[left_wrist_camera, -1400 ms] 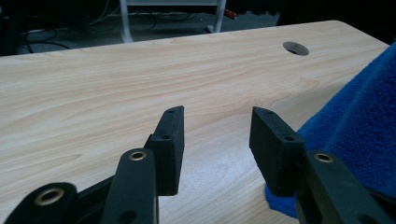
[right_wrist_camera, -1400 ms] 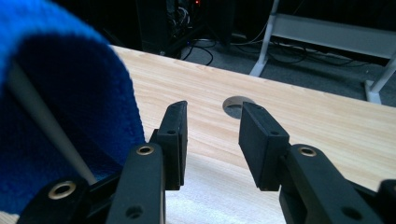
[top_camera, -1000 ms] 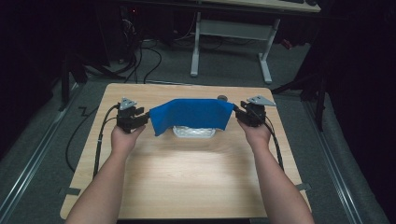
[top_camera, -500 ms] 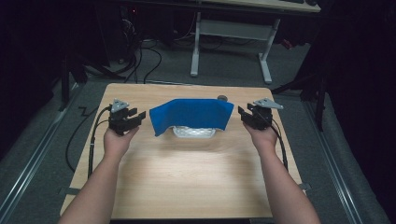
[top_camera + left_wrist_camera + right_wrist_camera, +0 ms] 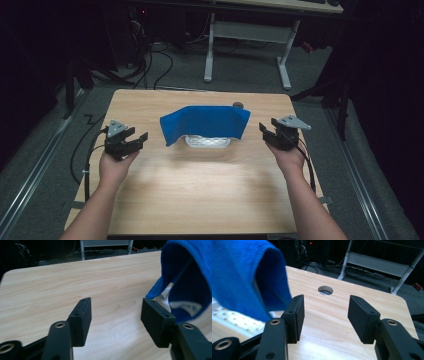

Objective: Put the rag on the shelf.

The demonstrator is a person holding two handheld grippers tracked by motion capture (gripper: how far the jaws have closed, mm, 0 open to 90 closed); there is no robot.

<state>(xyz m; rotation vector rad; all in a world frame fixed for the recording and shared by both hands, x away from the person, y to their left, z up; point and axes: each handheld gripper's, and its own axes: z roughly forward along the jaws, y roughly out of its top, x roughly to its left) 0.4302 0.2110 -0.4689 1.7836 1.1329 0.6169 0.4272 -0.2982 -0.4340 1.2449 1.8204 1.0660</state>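
High view: a blue cloth (image 5: 206,123) drapes over a white tray (image 5: 207,142) at mid-counter (image 5: 200,200), while the left tool (image 5: 131,141) and right tool (image 5: 267,133) flank it, jaws apart, holding nothing.

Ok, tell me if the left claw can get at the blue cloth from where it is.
Probably yes. The left claw is open and empty, and bare table lies between it and the near end of the cloth, with nothing in the way.
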